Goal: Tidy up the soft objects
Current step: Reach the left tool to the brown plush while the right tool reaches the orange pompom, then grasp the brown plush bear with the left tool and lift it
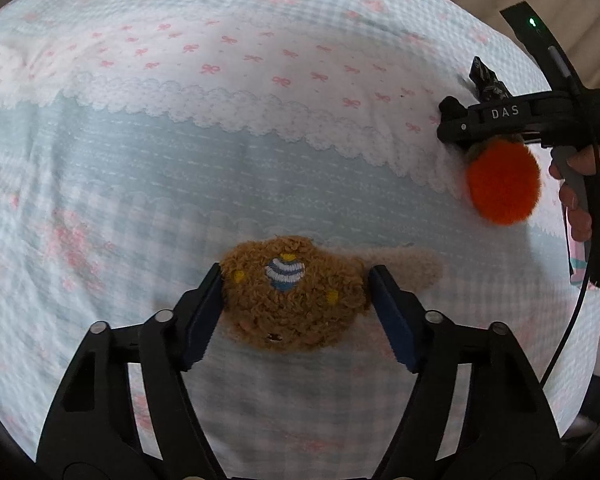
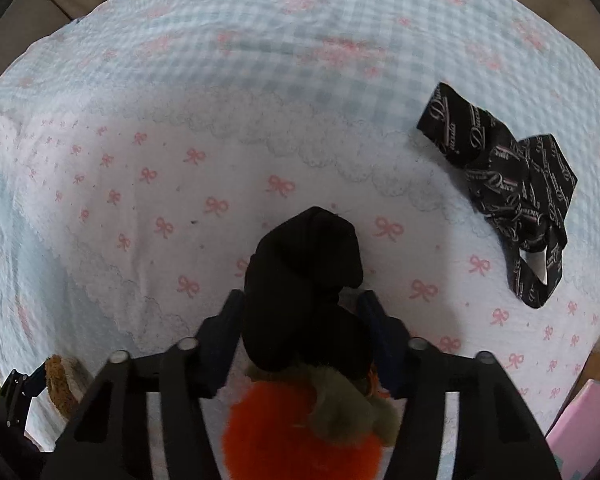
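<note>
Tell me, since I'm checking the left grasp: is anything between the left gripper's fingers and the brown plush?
Nothing visible. The left gripper straddles the brown plush, its fingers beside it on each side, on the bedspread.

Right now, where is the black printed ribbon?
In the right wrist view the black printed ribbon lies loose on the bedspread, upper right, ahead and right of the right gripper, which grips a black sock.

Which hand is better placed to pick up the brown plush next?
Left. Its tongs already straddle the brown plush on the bedsheet, open on either side. The right tongs are occupied, holding a black sock with the orange pom toy hanging beneath.
</note>
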`<state>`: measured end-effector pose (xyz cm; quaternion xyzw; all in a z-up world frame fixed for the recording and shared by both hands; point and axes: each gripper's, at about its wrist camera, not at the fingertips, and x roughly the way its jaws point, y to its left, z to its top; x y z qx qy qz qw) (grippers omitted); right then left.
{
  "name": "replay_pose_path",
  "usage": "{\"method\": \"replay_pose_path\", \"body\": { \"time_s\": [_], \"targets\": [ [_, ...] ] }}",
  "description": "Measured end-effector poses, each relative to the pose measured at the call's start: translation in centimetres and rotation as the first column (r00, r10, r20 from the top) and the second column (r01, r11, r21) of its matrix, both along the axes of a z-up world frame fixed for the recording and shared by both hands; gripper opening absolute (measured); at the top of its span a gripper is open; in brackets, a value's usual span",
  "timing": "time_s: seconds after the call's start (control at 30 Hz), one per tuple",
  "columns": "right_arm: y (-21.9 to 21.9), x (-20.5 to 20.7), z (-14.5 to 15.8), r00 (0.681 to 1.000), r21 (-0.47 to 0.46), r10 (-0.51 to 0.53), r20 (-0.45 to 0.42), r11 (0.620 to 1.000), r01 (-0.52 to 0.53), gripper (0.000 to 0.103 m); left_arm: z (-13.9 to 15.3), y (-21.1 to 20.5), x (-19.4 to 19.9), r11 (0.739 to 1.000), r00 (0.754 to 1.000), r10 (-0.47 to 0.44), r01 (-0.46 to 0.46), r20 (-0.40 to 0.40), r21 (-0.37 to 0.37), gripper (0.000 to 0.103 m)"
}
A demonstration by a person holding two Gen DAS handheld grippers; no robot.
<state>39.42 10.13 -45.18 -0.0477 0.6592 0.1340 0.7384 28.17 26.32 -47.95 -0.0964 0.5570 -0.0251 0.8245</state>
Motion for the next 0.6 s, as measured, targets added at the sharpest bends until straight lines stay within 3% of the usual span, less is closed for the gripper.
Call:
{"method": "replay_pose_path", "body": {
  "time_s": [0.07, 0.17, 0.33, 0.6],
  "targets": [
    [0.3, 0.0, 0.0, 1.000, 0.013, 0.019, -0.006, 1.000, -0.018, 0.025, 0.1, 0.1, 0.0, 1.000, 1.000, 0.005, -0.005, 0.000, -0.008, 0.062],
    [0.7, 0.1, 0.1, 1.000, 0.022, 0.027, -0.007, 0.999, -0.027, 0.018, 0.6, 0.4, 0.2, 1.000, 1.000, 0.023, -0.022, 0.009, -0.020, 0.054],
    [1.8, 0.1, 0.7, 0.999, 0.037, 0.033, 0.017, 0.999, -0.033, 0.016, 1.4, 0.5, 0.6, 0.999, 0.999, 0.027, -0.027, 0.020, -0.022, 0.048],
    [2.5, -0.1, 5.3, 0.994, 0.065, 0.029, 0.104, 0.997, -0.036, 0.016, 4.5, 0.8, 0.4, 0.999, 0.997, 0.027, -0.026, 0.075, -0.020, 0.047]
  ]
}}
